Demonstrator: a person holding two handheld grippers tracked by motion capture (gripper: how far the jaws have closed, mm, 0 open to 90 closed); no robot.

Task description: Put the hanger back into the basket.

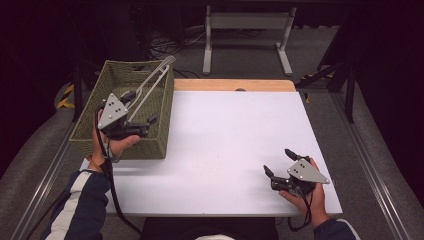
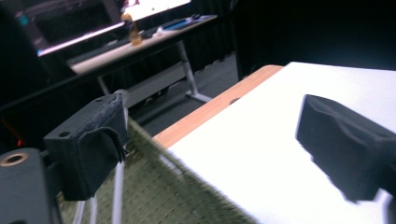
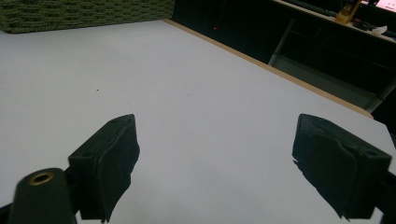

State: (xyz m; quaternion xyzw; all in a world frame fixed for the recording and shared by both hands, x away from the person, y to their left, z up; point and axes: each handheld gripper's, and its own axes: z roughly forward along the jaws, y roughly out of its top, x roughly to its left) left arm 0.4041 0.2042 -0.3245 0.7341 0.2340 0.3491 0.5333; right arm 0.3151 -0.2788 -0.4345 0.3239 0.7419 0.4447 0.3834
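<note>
We work at a white counter [image 1: 225, 150] with a wooden far edge; at its nine o'clock sits a green woven basket [image 1: 157, 130], and inside it a pair of metal tongs [image 1: 150, 85] leans against the far right corner, its tip poking above the rim toward one o'clock. Our left gripper [image 1: 142, 107] hovers over the basket's right wall, jaws spread wide and empty, the tongs' legs just beside one jaw in the left gripper view [image 2: 119, 186]. Our right gripper [image 1: 281, 162] rests at five o'clock on the counter, jaws released, nothing between them. We judge the risk to be a jaw catching the leaning tongs and tipping them over the rim, or dragging the light basket sideways.
</note>
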